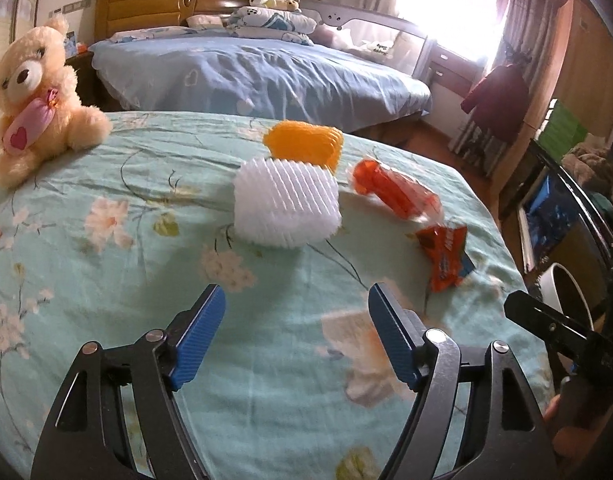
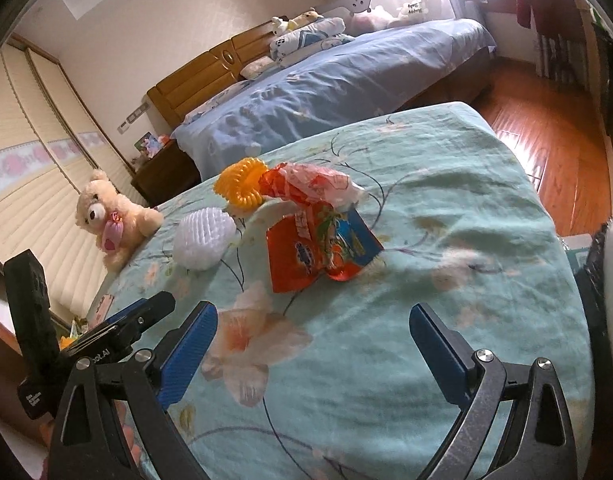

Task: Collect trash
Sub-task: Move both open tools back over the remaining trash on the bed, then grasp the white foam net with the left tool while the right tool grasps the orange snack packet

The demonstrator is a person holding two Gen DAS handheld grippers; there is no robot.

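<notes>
On the green flowered bedspread [image 1: 106, 280] lie a white foam fruit net [image 1: 287, 203], an orange foam net [image 1: 306, 142] behind it, a crumpled clear-and-red plastic wrapper [image 1: 394, 192] and an orange snack packet [image 1: 444, 258]. My left gripper [image 1: 296, 320] hovers open just in front of the white net, nothing between its blue pads. In the right wrist view the snack packet [image 2: 318, 248] lies ahead of my right gripper [image 2: 312, 340], which is open and empty. The wrapper [image 2: 310, 184], orange net [image 2: 240, 186] and white net [image 2: 204, 238] sit beyond it.
A cream teddy bear [image 1: 38, 100] sits at the bedspread's left edge. A second bed with a blue sheet [image 1: 258, 68] stands behind. A white bin with a dark liner [image 1: 566, 292] stands at the right, by the wooden floor [image 2: 546, 128].
</notes>
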